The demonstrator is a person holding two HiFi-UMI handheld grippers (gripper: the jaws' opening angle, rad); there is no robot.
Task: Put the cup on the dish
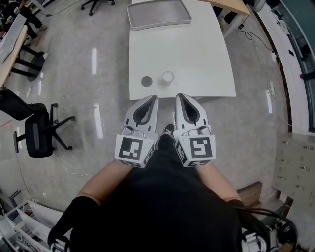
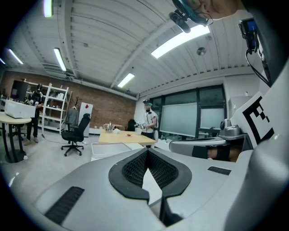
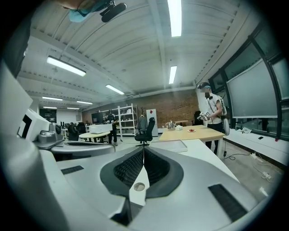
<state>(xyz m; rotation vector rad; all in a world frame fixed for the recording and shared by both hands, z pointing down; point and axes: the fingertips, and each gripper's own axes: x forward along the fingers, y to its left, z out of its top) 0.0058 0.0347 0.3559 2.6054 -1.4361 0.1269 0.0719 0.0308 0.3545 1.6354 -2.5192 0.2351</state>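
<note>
On the white table (image 1: 197,54) a small white cup (image 1: 168,77) stands upright near the front edge. Just left of it lies a small round grey dish (image 1: 146,81), apart from the cup. Both grippers are held close to the person's body, short of the table's front edge. The left gripper (image 1: 150,99) points at the dish and is shut with nothing in it; in its own view the tips (image 2: 147,151) meet. The right gripper (image 1: 182,96) sits just right of the cup, also shut and empty (image 3: 143,150). A small round rim (image 3: 139,186) shows through its jaw gap.
A shallow metal tray (image 1: 158,14) lies at the table's far end. A black office chair (image 1: 39,133) stands on the floor to the left. A wooden table (image 1: 231,5) is behind at the right, with a person (image 3: 211,113) beside it.
</note>
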